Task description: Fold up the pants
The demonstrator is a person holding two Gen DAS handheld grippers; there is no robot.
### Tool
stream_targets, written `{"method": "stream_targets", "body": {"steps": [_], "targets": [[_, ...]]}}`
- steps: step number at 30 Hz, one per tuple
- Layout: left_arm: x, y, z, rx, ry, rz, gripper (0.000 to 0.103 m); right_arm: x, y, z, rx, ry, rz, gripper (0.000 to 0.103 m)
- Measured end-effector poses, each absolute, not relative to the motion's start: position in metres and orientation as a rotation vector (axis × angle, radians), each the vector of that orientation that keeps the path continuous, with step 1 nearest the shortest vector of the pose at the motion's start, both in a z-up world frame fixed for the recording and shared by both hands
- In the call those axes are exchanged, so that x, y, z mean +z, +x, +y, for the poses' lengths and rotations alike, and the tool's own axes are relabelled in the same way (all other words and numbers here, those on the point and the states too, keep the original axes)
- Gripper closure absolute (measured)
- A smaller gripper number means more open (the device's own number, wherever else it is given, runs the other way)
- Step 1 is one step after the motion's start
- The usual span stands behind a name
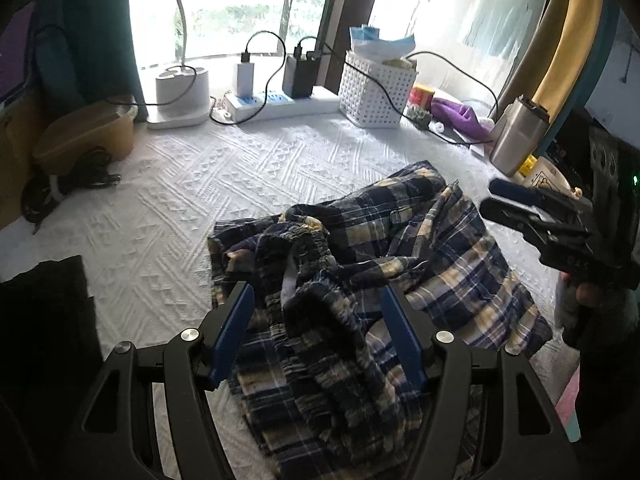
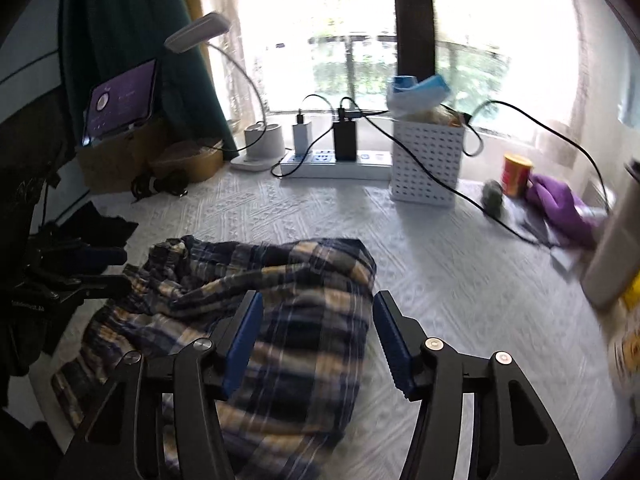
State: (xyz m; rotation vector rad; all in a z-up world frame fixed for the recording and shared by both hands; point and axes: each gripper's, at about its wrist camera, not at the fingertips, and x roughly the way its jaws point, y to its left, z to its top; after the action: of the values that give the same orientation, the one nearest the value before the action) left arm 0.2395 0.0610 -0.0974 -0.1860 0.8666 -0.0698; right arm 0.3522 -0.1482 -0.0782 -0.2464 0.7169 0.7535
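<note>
The pants [image 1: 360, 264] are dark blue and cream plaid and lie crumpled in a heap on the white textured cloth [image 1: 180, 200]. My left gripper [image 1: 318, 312] hovers over the bunched waistband end, its blue pads [image 1: 236, 320] wide apart and not pressing any fabric. My right gripper [image 2: 318, 300] is open above the pants [image 2: 248, 280] near their right edge, pads clear of the cloth. In the left wrist view the right gripper [image 1: 516, 208] comes in from the right side. The right wrist view shows the left gripper [image 2: 96, 268] at the heap's left end.
Along the window stand a lamp base [image 1: 180, 92], a power strip [image 1: 276, 104] with chargers and cables, and a white perforated basket [image 1: 376, 92]. A steel tumbler [image 1: 516, 136], purple cloth [image 1: 460, 116] and red can [image 2: 516, 174] are at right. A dark garment [image 1: 48, 292] lies left.
</note>
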Motion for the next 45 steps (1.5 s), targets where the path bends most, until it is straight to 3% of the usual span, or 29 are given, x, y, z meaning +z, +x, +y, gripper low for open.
{"method": "stream_targets", "body": {"steps": [9, 10, 11, 12, 14, 16, 23, 45], "targets": [[-0.112, 0.245, 0.059, -0.083, -0.148, 0.913, 0.038, -0.098, 0.367, -0.123, 0.894, -0.421, 0.714, 0.045], [-0.113, 0.244, 0.059, -0.094, -0.148, 0.906, 0.041, -0.1, 0.367, -0.122, 0.907, -0.43, 0.717, 0.055], [-0.113, 0.244, 0.058, -0.107, -0.145, 0.901, 0.055, -0.102, 0.368, -0.121, 0.916, -0.437, 0.726, 0.067], [-0.114, 0.245, 0.057, -0.117, -0.141, 0.904, 0.065, -0.105, 0.369, -0.12, 0.926, -0.443, 0.734, 0.071], [-0.113, 0.246, 0.053, -0.118, -0.118, 0.894, 0.074, -0.107, 0.367, -0.117, 0.943, -0.454, 0.734, 0.084], [-0.108, 0.246, 0.051, -0.111, -0.1, 0.88, 0.079, -0.105, 0.364, -0.116, 0.945, -0.455, 0.723, 0.087], [-0.082, 0.245, 0.054, -0.11, -0.097, 0.801, 0.09, -0.086, 0.369, -0.122, 0.94, -0.36, 0.692, 0.087], [-0.053, 0.255, 0.07, -0.118, -0.111, 0.691, 0.09, -0.082, 0.382, -0.119, 0.911, -0.29, 0.683, 0.083]]}}
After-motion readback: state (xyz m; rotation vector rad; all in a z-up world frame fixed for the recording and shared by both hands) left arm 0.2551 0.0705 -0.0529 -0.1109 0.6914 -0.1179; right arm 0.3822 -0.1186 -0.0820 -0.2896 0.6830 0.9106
